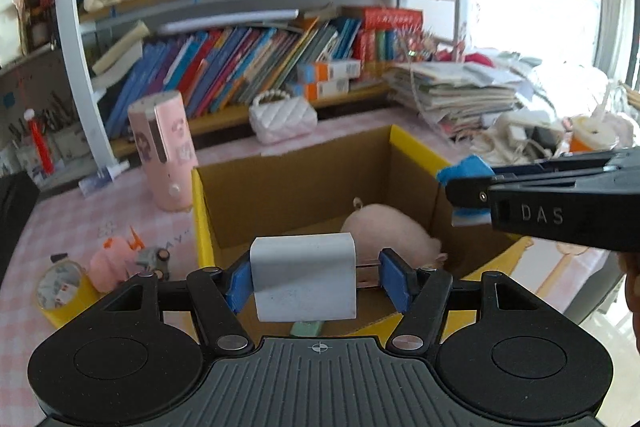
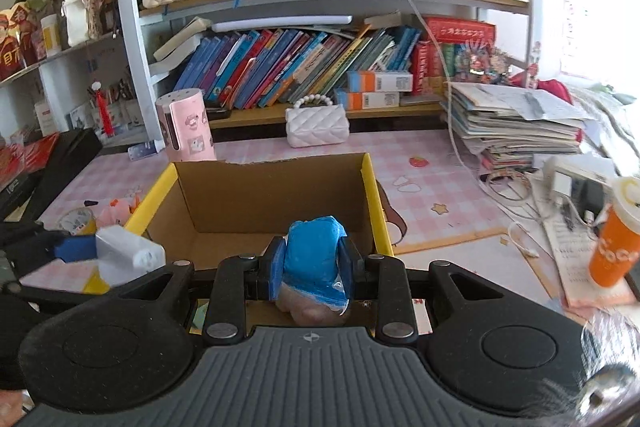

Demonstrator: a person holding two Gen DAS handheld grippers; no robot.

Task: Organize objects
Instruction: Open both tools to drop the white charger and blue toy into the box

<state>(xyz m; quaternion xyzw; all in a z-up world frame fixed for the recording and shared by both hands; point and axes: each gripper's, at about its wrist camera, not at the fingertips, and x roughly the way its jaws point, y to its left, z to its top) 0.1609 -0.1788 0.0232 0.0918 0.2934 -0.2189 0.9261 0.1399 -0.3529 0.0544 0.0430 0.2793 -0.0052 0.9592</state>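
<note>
My left gripper (image 1: 316, 277) is shut on a white charger plug (image 1: 304, 275), held over the near edge of an open cardboard box (image 1: 292, 183) with yellow rims. A pink plush toy (image 1: 390, 233) lies inside the box. My right gripper (image 2: 310, 263) is shut on a blue-wrapped packet (image 2: 314, 259) above the box's (image 2: 276, 195) near edge. The right gripper enters the left wrist view from the right (image 1: 464, 195) with the blue packet (image 1: 464, 169). The left gripper and its white plug (image 2: 128, 255) show at the left of the right wrist view.
A pink cylinder (image 1: 164, 155), a white quilted purse (image 1: 282, 119), a yellow tape roll (image 1: 60, 291) and small pink toys (image 1: 110, 263) lie on the pink checked table. A paper stack (image 2: 516, 123), cables and an orange cup (image 2: 614, 243) are at right. Bookshelves stand behind.
</note>
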